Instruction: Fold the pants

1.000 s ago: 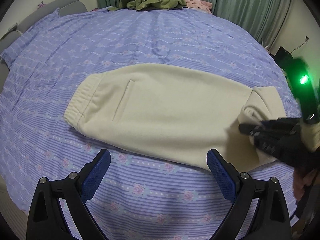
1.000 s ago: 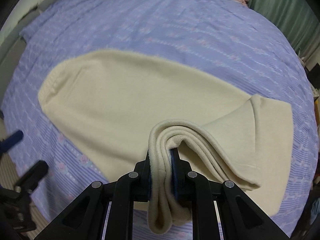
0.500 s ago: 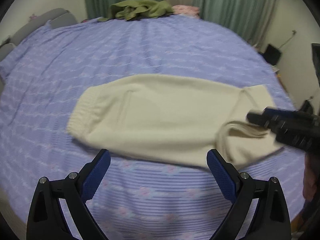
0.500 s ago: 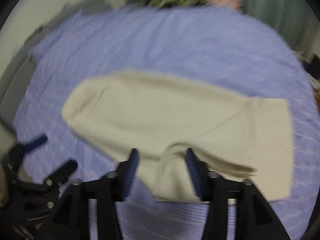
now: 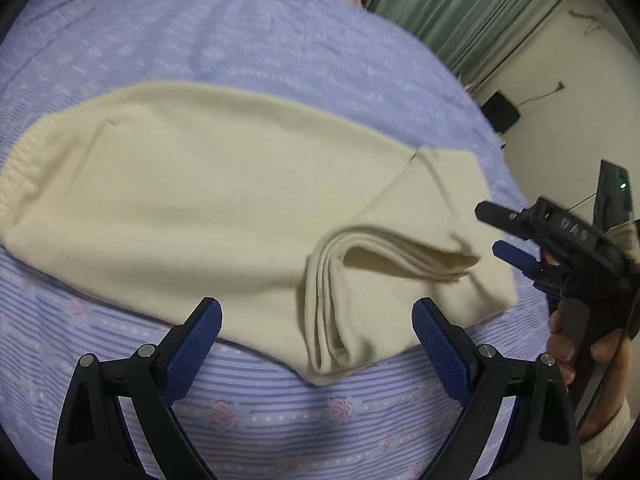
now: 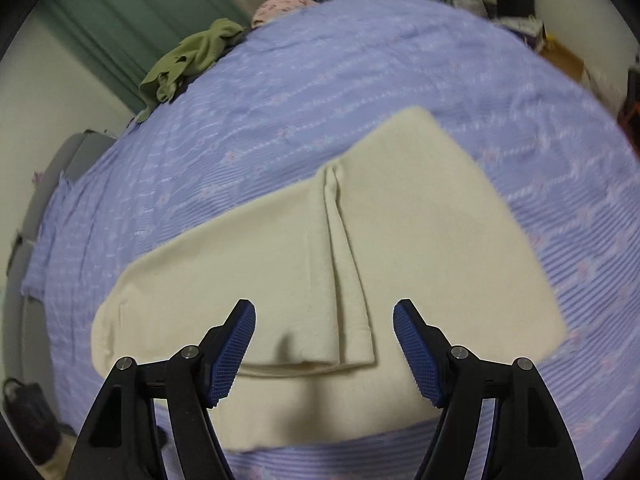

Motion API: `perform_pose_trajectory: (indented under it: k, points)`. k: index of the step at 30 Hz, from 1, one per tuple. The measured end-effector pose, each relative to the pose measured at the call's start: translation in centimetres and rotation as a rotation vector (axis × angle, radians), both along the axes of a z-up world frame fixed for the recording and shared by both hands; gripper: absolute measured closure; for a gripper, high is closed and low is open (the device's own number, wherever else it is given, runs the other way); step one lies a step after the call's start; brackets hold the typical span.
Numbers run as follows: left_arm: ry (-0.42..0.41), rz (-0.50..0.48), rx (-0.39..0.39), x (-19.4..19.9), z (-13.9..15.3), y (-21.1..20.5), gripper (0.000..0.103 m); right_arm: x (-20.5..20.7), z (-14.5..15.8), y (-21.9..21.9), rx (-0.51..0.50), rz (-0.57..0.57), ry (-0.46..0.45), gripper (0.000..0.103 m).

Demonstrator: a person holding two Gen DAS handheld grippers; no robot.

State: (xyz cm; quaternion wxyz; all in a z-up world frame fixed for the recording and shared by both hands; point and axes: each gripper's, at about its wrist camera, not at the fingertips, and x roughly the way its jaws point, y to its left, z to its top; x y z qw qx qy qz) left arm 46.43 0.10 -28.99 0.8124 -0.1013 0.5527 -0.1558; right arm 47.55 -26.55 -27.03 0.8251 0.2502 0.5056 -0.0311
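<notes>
- Right gripper (image 6: 324, 344) has let go: a second ago its blue pads were clamped on the bunched leg cuffs, now the jaws are opening with nothing pressed between them; only cloth lying on the bed shows through the gap.
- Right gripper also shows in the left wrist view (image 5: 500, 232), off the right end of the garment, clear of the fabric, a person's hand (image 5: 576, 344) on its handle.
- Left gripper (image 5: 316, 332) stands wide open, holding nothing, hovering over the near edge of the pants; earlier it hung further back from them.
- Cream knit sweatpants (image 5: 192, 200) lie flat across the bed, elastic waistband (image 5: 16, 168) at the left end, leg ends doubled back at the right.
- Dropped cuff stack (image 5: 332, 312) landed loose and skewed near the front edge, layers fanned, not square with the body.
- Judgement: first fold-over of the legs is placed but untidy; probably needs squaring or a re-grip before the next fold toward the waistband.
- Surface: lavender striped floral bedsheet (image 5: 248, 420), soft, mostly smooth.
- Room: olive-green crumpled garment (image 6: 188, 60) and pink patterned cloth (image 6: 280, 2) at the far edge; green pleated curtains (image 5: 460, 4) behind; grey padded headboard (image 6: 60, 168) at the side.
</notes>
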Motion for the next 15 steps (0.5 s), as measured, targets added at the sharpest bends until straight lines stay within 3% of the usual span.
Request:
perform_pose_trajectory:
  k: [6,9,10,11,13,14,15]
  points:
    - [0.060,-0.046,0.114,0.4,-3.4,-2.0,0.025,0.9,-3.5,0.3,0.038,0.009,0.081,0.030]
    - [0.082,-0.037,0.098,0.1,-4.7,-1.6,0.025,0.6,-4.9,0.2,0.073,0.015,0.109,0.033]
    - [0.086,-0.030,0.089,0.0,-4.9,-1.4,0.025,0.5,-5.2,0.2,0.083,0.018,0.113,0.038]
    - [0.090,-0.022,0.079,0.0,-5.1,-1.2,0.025,0.5,-5.5,0.4,0.098,0.033,0.118,0.055]
    - [0.091,-0.016,0.075,-0.1,-5.5,-1.1,0.025,0.7,-5.6,0.7,0.100,0.055,0.125,0.066]
    - [0.090,-0.016,0.076,0.0,-5.7,-1.2,0.025,0.8,-5.4,0.9,0.103,0.065,0.119,0.079]
    - [0.085,-0.020,0.079,0.0,-5.8,-1.2,0.025,0.9,-4.9,0.9,0.116,0.060,0.108,0.080]
